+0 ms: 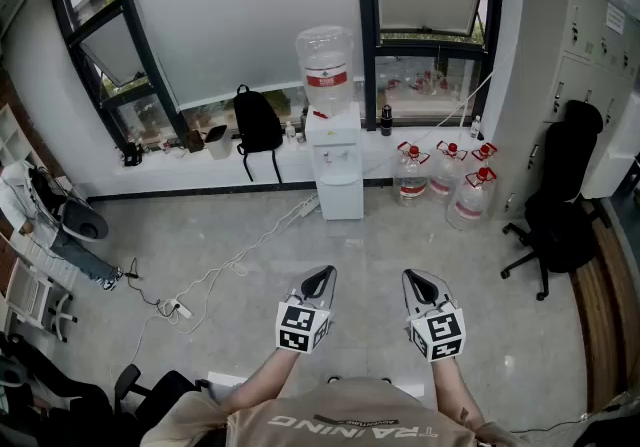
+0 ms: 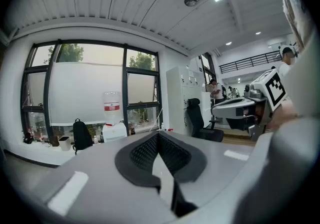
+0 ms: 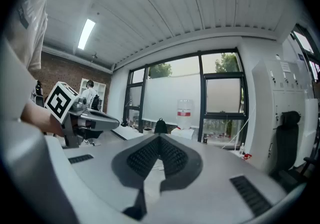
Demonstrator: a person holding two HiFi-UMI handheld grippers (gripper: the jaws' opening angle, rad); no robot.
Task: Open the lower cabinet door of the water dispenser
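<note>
The white water dispenser stands against the window wall, a clear bottle on top. Its lower cabinet door is closed. Both grippers hang well short of it over the floor. My left gripper is shut with nothing in it, and my right gripper is shut and empty too. The dispenser shows small and far in the left gripper view, above the shut gripper. In the right gripper view the dispenser sits just past the shut gripper.
Several water jugs stand right of the dispenser. A black backpack rests on the sill to its left. A white cable with a power strip trails across the floor. A black office chair and tall white lockers are at right.
</note>
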